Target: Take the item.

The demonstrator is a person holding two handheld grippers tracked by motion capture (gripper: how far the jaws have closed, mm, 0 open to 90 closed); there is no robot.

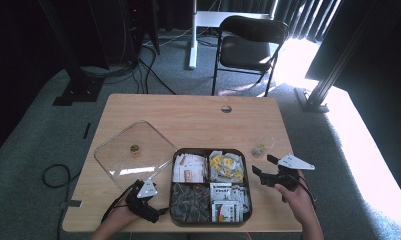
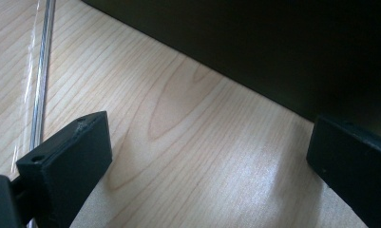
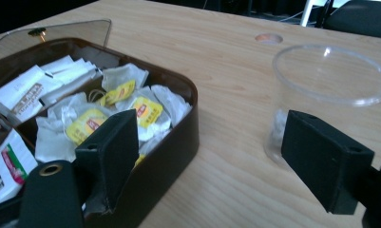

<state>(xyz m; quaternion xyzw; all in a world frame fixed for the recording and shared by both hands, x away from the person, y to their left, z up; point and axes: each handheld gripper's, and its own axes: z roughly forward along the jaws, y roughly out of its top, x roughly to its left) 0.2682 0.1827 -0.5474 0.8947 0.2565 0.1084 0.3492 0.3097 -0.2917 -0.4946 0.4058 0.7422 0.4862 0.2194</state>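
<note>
Clear plastic cup (image 3: pixel 328 102) stands upright (something white inside) beside the tea box (image 3: pixel 176 137).

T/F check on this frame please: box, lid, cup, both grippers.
1. The lid is on the box. False: it lies on the table, left of the box.
2. The box has four compartments. True.
3. The right gripper is shut on the cup. False: open, nothing between its jaws.
4. The cup stands upright, right of the box. True.
5. The left gripper is open above bare table. True.
</note>
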